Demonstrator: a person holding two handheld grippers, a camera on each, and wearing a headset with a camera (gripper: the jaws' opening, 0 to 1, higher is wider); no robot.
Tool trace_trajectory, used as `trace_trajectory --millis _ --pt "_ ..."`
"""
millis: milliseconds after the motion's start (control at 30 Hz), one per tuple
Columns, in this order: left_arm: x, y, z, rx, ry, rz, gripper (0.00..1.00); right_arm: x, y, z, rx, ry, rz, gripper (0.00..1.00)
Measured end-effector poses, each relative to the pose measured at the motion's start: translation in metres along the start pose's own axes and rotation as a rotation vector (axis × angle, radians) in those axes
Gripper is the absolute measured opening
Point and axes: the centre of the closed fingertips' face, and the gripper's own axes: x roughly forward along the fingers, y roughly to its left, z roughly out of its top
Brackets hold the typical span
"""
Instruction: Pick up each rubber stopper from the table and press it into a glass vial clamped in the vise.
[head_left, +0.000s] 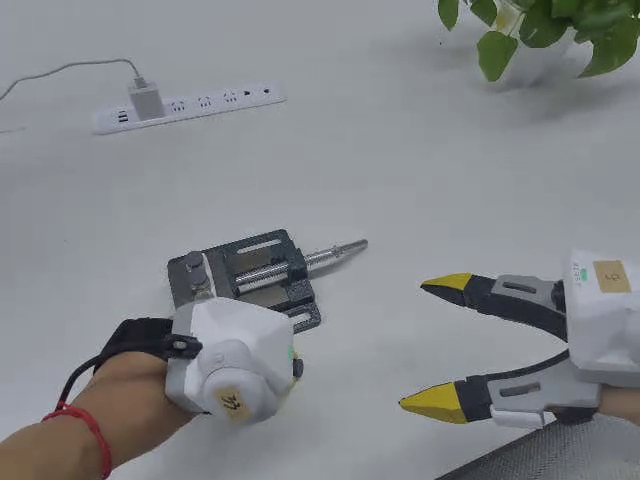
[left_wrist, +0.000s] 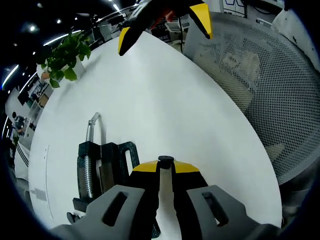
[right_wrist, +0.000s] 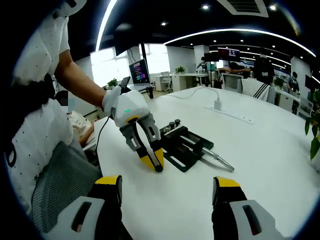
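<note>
Head view: finds vise (head_left: 245, 275) flat on white table (head_left: 400, 150), screw handle sticking out to one side. Puts right gripper (head_left: 421, 345) well apart from vise on that handle side, jaws spread wide, empty.

Left gripper view: looks past left gripper (left_wrist: 165, 165), yellow tips clenched on small dark rubber stopper (left_wrist: 165, 160), just beside vise.

Right gripper view: catches those clenched tips angled down close beside vise's corner, stopper at the very tip; cannot tell whether touching table. Frames vise between own parted jaws, well short of it.
</note>
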Motion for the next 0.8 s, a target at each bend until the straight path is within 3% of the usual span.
trace_trajectory --millis 67,400,600,733,800 --pt "-0.008 0.005 0.006 -0.088 -0.053 0.030 0.05 0.001 0.000 0.003 -0.007 0.002 0.002 0.71" --pt "-0.065 0.015 0.036 -0.318 -0.292 0.156 0.05 0.009 0.008 0.030 -0.057 0.005 0.044 0.69" --pt "-0.110 0.021 0.059 -0.413 -0.473 0.241 0.05 0.014 0.017 0.064 -0.109 -0.011 0.093 0.66" --pt "-0.138 0.021 0.068 -0.434 -0.554 0.291 0.05 0.019 0.026 0.092 -0.168 -0.005 0.137 0.64" --pt "-0.147 0.018 0.070 -0.443 -0.569 0.302 0.05 0.022 0.031 0.102 -0.182 0.000 0.161 0.63"
